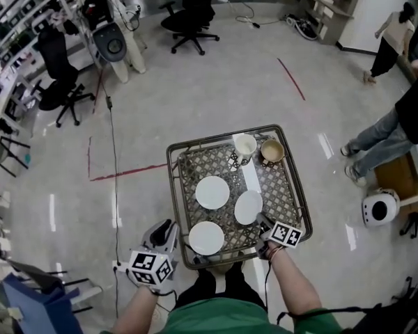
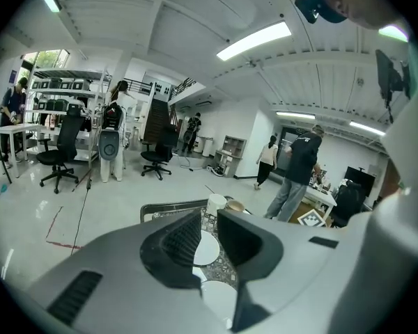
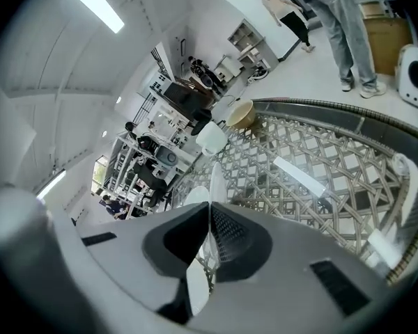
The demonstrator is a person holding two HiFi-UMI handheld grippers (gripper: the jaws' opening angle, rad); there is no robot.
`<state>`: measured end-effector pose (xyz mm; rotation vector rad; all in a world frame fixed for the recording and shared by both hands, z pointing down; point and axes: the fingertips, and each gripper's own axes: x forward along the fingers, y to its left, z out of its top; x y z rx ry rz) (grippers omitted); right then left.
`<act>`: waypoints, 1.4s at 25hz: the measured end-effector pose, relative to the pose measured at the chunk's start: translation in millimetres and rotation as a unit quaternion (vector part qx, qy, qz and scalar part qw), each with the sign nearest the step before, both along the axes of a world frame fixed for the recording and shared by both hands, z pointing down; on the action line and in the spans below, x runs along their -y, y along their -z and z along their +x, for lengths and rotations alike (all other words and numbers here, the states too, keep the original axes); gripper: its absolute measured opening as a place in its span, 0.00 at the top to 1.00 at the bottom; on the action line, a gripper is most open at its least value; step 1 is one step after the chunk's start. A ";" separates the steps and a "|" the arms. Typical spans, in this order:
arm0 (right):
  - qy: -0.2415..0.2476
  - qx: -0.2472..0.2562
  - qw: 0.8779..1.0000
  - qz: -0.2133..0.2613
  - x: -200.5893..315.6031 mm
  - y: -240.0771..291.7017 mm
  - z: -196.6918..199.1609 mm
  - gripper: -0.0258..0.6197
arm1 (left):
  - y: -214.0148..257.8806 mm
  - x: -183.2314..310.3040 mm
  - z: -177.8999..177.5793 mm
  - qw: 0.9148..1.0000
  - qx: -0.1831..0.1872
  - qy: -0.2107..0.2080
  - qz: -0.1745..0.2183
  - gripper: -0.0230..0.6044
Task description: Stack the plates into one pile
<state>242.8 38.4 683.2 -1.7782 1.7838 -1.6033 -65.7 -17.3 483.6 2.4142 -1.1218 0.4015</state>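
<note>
Three white plates are on a wire-lattice cart. One plate lies flat at the middle left, and another lies flat by the near edge. The third plate is tilted, lifted at its near-right rim. My right gripper is shut on that rim. In the right gripper view this plate shows edge-on, pinched between the pads of the right gripper. My left gripper hovers off the cart's near-left corner. The left gripper is open and holds nothing, and the two flat plates show through its gap.
A white cup and a brown cup stand at the cart's far side, with a white strip lying behind the plates. A person's legs and a white round device are to the right. Office chairs stand far off.
</note>
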 end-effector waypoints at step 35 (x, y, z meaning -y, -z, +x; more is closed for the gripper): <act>0.061 0.055 0.995 0.052 127.8 25.3 -80.8 0.91 | -15.6 56.4 -52.3 0.999 0.022 0.041 -0.014 0.83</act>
